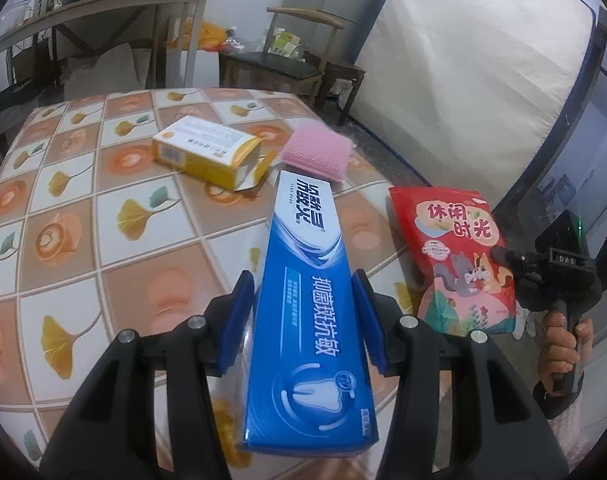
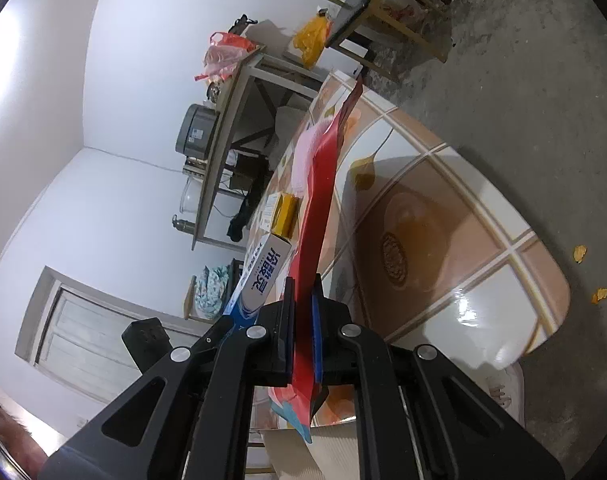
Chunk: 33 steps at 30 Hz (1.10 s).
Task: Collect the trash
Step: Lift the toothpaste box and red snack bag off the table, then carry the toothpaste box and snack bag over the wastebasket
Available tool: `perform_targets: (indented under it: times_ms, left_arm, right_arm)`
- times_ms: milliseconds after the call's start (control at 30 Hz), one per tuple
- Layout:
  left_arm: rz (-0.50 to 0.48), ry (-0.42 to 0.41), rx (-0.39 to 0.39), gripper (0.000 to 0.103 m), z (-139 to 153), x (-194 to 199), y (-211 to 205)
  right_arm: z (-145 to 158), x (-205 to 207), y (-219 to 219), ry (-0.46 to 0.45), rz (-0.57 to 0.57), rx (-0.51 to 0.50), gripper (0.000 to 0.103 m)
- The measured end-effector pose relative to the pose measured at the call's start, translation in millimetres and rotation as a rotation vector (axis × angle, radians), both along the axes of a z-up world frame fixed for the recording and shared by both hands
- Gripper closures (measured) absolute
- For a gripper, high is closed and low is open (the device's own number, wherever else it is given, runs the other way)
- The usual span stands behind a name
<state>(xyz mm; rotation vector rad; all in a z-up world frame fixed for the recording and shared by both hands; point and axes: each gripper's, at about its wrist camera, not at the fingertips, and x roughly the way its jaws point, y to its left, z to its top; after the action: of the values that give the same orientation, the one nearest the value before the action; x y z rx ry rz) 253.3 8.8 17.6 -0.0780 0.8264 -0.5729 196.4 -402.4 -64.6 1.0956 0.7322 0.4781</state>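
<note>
Your left gripper (image 1: 305, 322) has its blue pads clamped on the two long sides of the blue toothpaste box (image 1: 309, 300), which sticks out forward above the tiled table (image 1: 83, 240), near its right edge. Your right gripper (image 2: 303, 332) has its fingers pressed almost together, pinching the red snack bag (image 2: 317, 216) flat by its edge; in the left view that bag hangs just right of the box, beyond the table's right side. The box looks light, stiff and hollow, so I judge it will crush if squeezed harder and may pivot, since you hold it toward the near end with most of its length out in front. A grip closer to its middle would likely steady it. The bag is thin, glossy film: probably slippery, limp and liable to swing, so hold it by a seam or corner. Two pieces remain on the table: a yellow carton (image 1: 209, 152) with an open flap, toward the far side, and a pink fuzzy item (image 1: 319, 150) just past the box's far tip, near the far right corner. The carton looks light; take it across its narrow sides, away from the flap. The floor to the right looks open, while a chair (image 1: 291, 60) stands beyond the far edge.
</note>
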Motion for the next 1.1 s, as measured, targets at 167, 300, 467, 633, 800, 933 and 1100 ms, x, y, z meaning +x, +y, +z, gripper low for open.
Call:
perform_targets:
  times_ms: [167,300,467,633,800,933,1100]
  left_arm:
    - [-0.029,-0.006,-0.015,0.056,6.9,-3.4,-19.0]
    - [-0.053,-0.006,-0.017,0.056,10.9,-7.1,-33.9]
    - [-0.077,-0.006,-0.017,0.056,15.7,-9.8,-55.1]
    - [-0.121,-0.017,-0.032,0.056,23.4,-14.2,-87.0]
    - [-0.211,-0.034,-0.062,0.056,32.6,-21.7,-137.1]
    - [-0.298,-0.036,-0.076,0.056,34.9,-28.3,-186.0]
    - [-0.412,-0.007,-0.093,0.056,25.6,-45.2,-260.8]
  right_arm:
    - [1.6,-12.7,-16.4,-0.02,-0.032,0.009,0.096]
    - [-3.4,-24.5,-33.7,-0.032,-0.067,0.027,0.096]
    - [-12.4,-38.0,-54.2,-0.038,-0.101,0.058,0.096]
    - [-10.4,-60.3,-80.6,-0.059,-0.155,0.054,0.096]
    - [-3.6,-94.8,-116.6,-0.072,-0.257,0.003,0.096]
    - [-4.9,-129.6,-148.0,-0.067,-0.356,-0.026,0.096]
    - [-17.7,-174.1,-183.9,-0.018,-0.48,-0.071,0.096]
